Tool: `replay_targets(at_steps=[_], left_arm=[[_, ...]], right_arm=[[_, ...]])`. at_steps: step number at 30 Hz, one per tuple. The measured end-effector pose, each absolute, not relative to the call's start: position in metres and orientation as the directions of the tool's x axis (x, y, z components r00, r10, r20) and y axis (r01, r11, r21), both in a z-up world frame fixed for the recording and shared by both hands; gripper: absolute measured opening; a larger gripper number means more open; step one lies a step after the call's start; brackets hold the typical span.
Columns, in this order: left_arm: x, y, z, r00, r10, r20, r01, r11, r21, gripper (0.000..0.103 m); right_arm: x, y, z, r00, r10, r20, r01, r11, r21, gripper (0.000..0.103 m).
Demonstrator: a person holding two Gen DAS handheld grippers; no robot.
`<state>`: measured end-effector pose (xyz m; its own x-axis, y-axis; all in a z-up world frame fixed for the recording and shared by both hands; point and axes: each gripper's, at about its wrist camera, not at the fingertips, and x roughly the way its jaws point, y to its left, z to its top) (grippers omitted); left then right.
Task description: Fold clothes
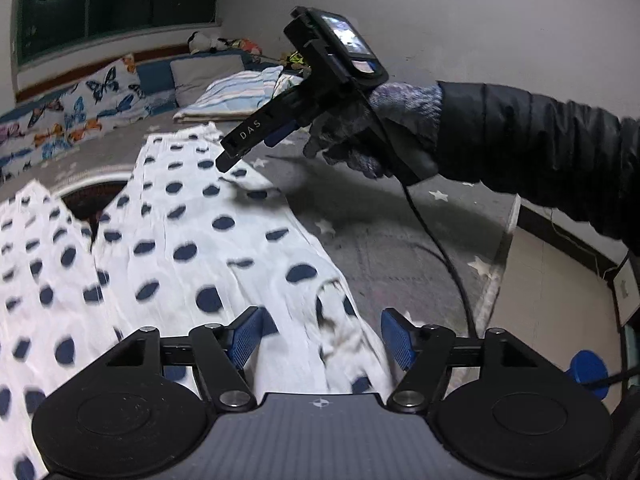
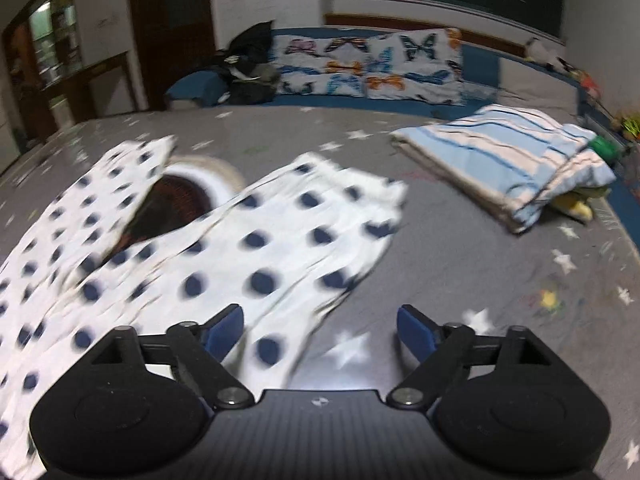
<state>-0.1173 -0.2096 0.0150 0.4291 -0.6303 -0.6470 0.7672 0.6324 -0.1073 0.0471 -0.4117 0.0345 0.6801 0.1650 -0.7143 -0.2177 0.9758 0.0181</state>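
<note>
A: Left wrist view: where are the trousers?
B: Flat on the grey starred bedspread, white with navy dots, legs spread in a V.
A: Left gripper?
B: Jaws released, over the cloth's near edge, nothing held.
A: Right gripper?
B: Released too, above the trouser edge. From the left, a gloved hand holds it aloft.
A: Beyond?
B: Folded striped blanket, butterfly pillows.

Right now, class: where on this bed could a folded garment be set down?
Free: the grey starred sheet between the spotted garment and the striped blanket. Crowded: the far edge, lined with butterfly pillows and a dark pile.
</note>
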Motion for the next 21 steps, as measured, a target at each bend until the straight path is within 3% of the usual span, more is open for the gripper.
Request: replay_targets(at_steps=[13,21], left_arm=[[-0.122,-0.197,0.011,0.4,-0.678,-0.617,0.74,0.636,-0.22,0.073],[-0.113,-0.17,0.024,0.515,-0.635,-0.576,0.652,0.727,-0.218,0.092]], right_arm=[[-0.012,-0.382,0.022,0.698,0.184,-0.692,-0.293,0.955,-0.041,0.099],[-0.027,-0.373,0.022,0.72,0.251,-0.648,-0.328,0.945,0.002,0.103]])
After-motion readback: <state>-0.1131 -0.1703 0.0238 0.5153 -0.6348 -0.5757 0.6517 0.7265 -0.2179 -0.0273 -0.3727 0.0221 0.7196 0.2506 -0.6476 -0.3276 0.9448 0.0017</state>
